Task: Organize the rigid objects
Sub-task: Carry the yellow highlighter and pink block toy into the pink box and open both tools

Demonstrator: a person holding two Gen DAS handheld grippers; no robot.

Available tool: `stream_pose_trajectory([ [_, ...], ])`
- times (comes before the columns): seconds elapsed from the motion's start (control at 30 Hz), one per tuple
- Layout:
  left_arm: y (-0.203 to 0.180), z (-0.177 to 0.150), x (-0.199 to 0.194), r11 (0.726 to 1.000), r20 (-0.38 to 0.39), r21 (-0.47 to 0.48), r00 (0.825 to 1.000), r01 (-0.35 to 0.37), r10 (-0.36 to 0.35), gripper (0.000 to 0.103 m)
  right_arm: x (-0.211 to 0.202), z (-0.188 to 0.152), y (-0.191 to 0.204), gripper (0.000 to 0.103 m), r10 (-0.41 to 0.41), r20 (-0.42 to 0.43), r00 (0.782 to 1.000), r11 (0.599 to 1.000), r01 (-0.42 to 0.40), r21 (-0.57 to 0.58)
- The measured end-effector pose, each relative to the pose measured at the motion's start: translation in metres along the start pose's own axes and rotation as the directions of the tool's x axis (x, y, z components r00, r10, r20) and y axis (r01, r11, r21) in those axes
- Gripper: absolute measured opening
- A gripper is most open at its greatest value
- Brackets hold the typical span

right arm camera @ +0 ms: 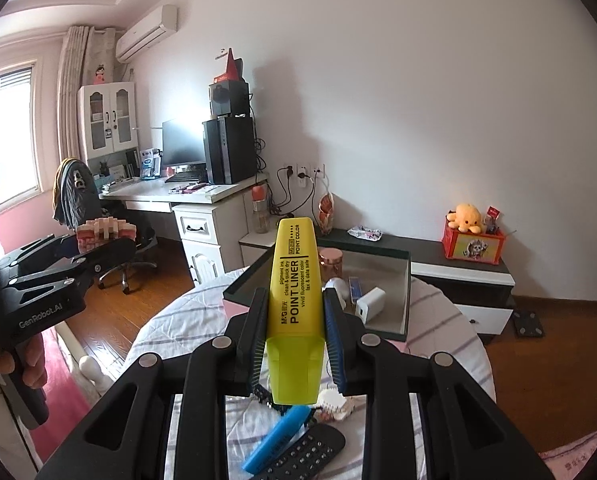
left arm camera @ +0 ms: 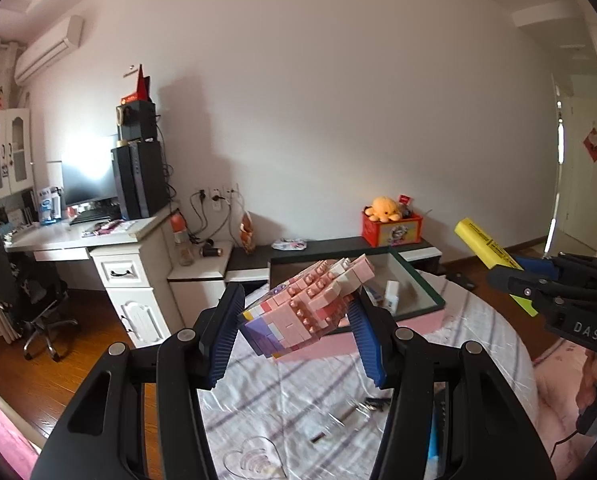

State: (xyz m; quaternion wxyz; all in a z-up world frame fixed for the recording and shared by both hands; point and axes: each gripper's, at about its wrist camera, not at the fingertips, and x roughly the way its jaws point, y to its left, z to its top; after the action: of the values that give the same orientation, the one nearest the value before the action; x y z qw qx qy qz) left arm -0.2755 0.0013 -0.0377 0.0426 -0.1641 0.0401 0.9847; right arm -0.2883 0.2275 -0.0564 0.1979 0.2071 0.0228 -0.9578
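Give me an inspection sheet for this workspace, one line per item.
Surface: round table under a striped cloth.
Job's things: pink brick model and yellow highlighter, both held up in the air; open box on the table holding a white charger.
Clutter: blue highlighter, remote control, white brick piece.
Grippers: left gripper shut on the brick model; right gripper shut on the yellow highlighter.
Cables: plugs and cords at the wall sockets.
Surroundings: desk with monitor, office chair, low cabinet.
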Motion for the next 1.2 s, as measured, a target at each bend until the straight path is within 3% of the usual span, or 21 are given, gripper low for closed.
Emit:
stream_pose_trajectory([
  [0.37, 0.008, 0.029, 0.063, 0.997, -0.014, 0.038, 0.998, -0.060, 0.061, 0.053, 0.043, 0.024, -0.020, 0.027, 0.001, -0.016, 1.000, 1.000, -0.002, -0.023],
  [0.67, -0.013, 0.037, 0.156, 0.997, -0.104, 0.076, 0.994, -0.015, 0.022, 0.053, 0.108, 0.035, -0.054, 0.027, -0.007, -0.079, 0.997, 1.000, 0.005, -0.021],
  [0.93, -0.037, 0.002, 0.241, 0.994, -0.258, 0.088, 0.965, 0.065, -0.040, 0.053, 0.179, 0.013, -0.088, 0.027, 0.000, -0.207, 0.978, 1.000, 0.002, 0.013],
  [1.2, -0.043, -0.031, 0.277, 0.994, -0.349, 0.087, 0.936, 0.071, -0.036, 0.053, 0.226, -0.020, -0.095, 0.027, 0.035, -0.308, 0.951, 0.999, -0.027, 0.031],
])
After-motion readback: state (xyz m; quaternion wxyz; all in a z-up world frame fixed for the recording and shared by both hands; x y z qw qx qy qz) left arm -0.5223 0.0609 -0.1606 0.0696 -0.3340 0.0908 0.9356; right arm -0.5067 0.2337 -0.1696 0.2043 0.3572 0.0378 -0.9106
